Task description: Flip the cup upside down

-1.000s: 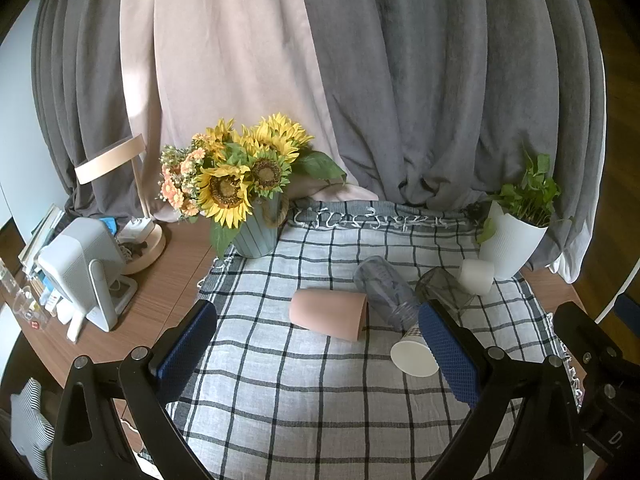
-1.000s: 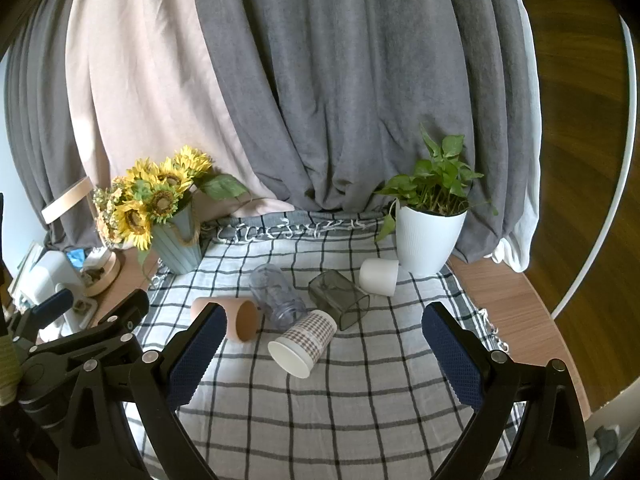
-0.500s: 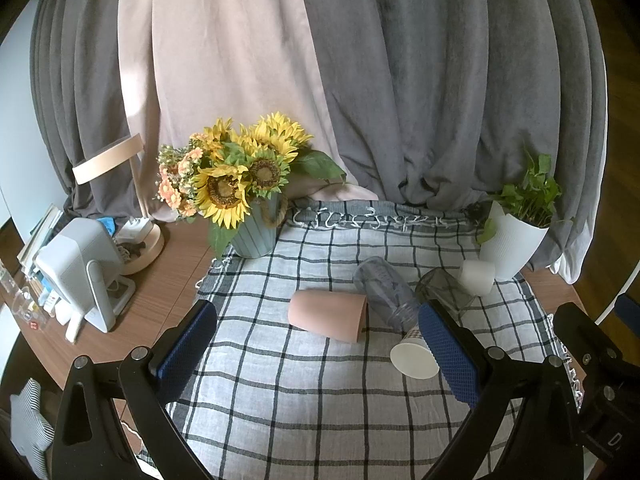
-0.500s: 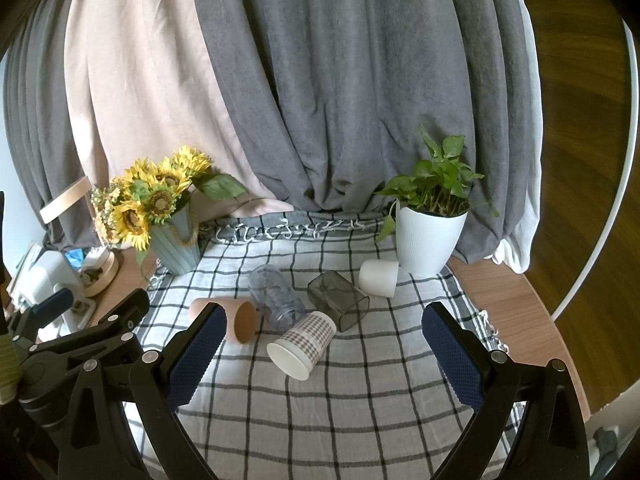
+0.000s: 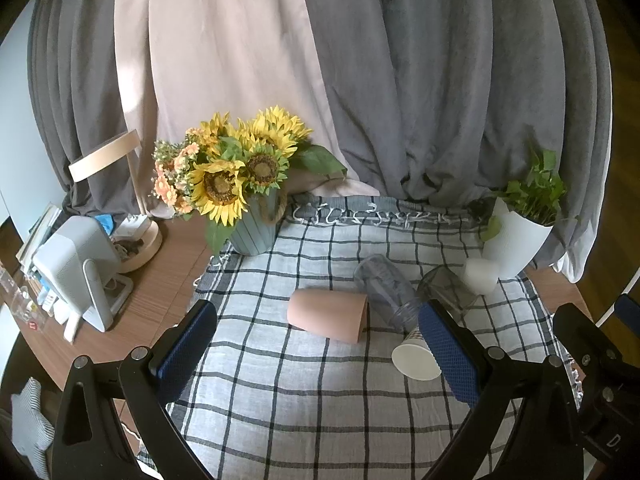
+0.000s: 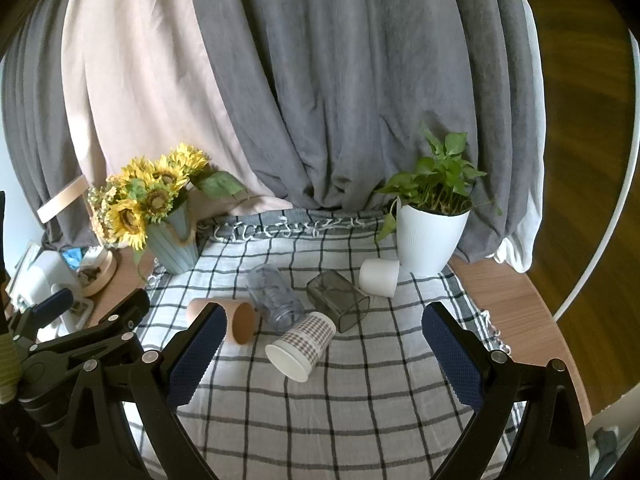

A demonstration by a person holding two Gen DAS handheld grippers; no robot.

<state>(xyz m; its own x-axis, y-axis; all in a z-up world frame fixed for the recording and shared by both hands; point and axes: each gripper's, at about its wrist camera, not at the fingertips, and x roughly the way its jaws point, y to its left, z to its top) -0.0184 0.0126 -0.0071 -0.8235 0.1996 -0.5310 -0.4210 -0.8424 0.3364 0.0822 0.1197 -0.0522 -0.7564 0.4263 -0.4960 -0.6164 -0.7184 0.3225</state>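
Several cups lie on their sides on the checked cloth: a pink cup, a clear plastic cup, a smoky grey square cup, a checked paper cup and a small white cup. My left gripper is open and empty, above the near cloth before the pink cup. My right gripper is open and empty, its jaws wide either side of the paper cup but short of it.
A sunflower vase stands at the back left, a white plant pot at the back right. A lamp base and a white device sit on the wooden table at the left. Curtains hang behind.
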